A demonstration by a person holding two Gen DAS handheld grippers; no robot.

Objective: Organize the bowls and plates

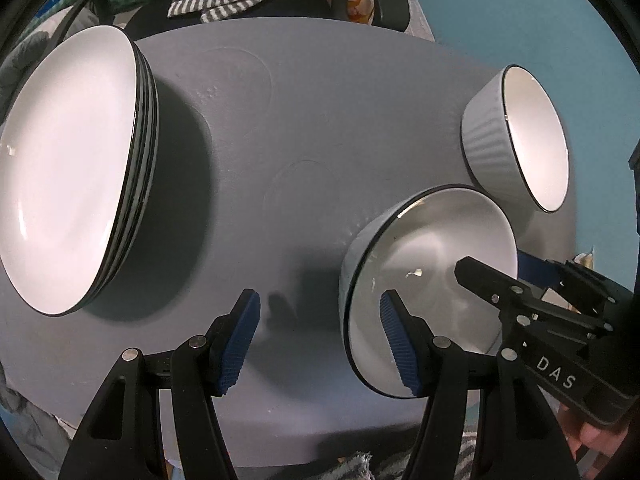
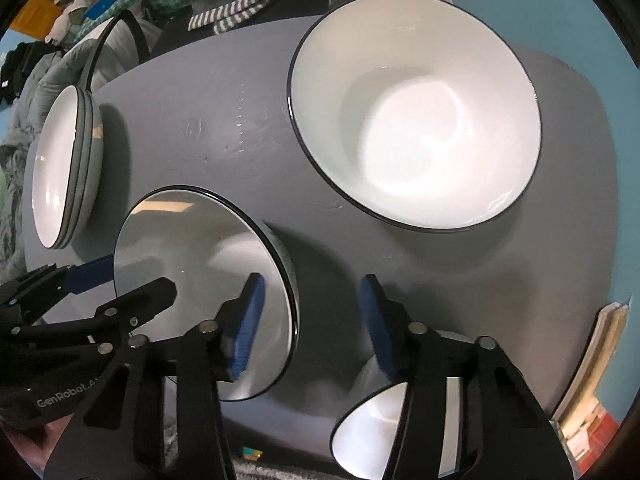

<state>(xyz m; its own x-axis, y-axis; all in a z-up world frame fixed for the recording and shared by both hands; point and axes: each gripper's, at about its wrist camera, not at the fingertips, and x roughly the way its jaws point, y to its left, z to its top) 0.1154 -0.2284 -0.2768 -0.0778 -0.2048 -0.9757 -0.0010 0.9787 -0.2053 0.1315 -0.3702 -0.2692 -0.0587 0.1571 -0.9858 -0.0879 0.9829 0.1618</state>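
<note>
Right wrist: three bowls (image 2: 416, 128), all empty.

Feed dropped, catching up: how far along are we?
Done: plates stacked. In hand: left tongs and right tongs both straddle the middle bowl rim, open, not gripping. Left: nesting it with the far bowl and near bowl, all separate.
</note>
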